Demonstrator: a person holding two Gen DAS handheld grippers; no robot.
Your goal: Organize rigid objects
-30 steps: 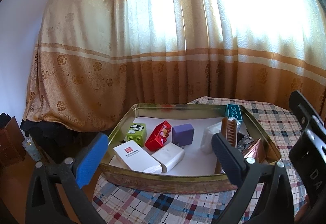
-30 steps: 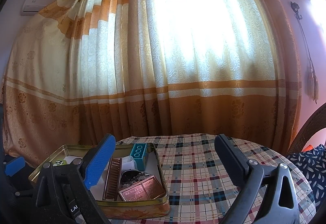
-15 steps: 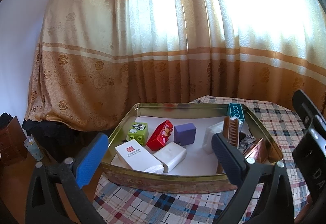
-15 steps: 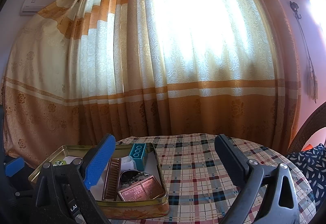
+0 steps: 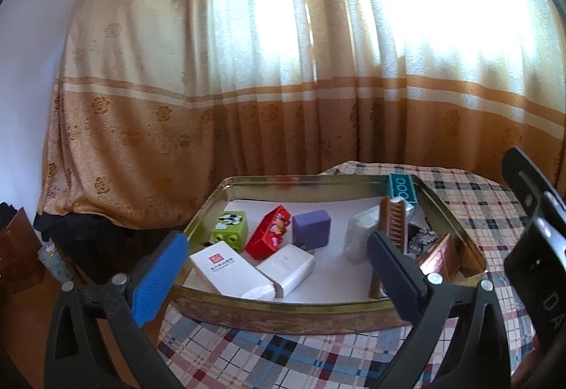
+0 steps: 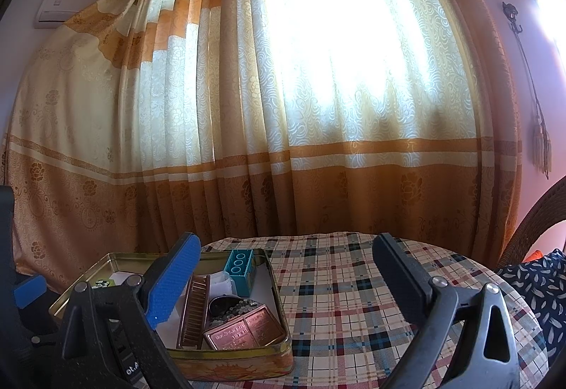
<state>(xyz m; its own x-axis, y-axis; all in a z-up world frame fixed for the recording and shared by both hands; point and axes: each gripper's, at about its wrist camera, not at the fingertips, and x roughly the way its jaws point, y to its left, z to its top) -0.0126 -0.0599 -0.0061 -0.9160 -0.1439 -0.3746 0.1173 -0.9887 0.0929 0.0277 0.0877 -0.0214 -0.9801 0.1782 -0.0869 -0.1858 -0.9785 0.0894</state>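
Note:
A gold tin box [image 5: 283, 313] [image 6: 247, 359] sits on the plaid table. Inside lie a white box [image 5: 230, 270], a white charger block [image 5: 288, 268], a red box [image 5: 270, 233], a green brick [image 5: 230, 226], a purple cube [image 5: 311, 229], a teal brick [image 5: 401, 189] [image 6: 240, 265], a brown comb [image 5: 392, 224] [image 6: 194, 311] and a copper tin [image 6: 244, 327]. My left gripper [image 5: 276, 275] is open in front of the box's near wall, holding nothing. My right gripper [image 6: 283, 282] is open above the table, right of the box, empty.
The plaid tablecloth [image 6: 353, 300] spreads to the right of the box. Orange and cream curtains [image 5: 247, 88] hang behind. A wicker chair with a dark cushion [image 6: 530, 282] stands at the far right. Dark furniture [image 5: 17, 247] sits low on the left.
The left wrist view has drifted slightly, with the tin box sitting a little higher and further left in frame. Both grippers stay open and empty.

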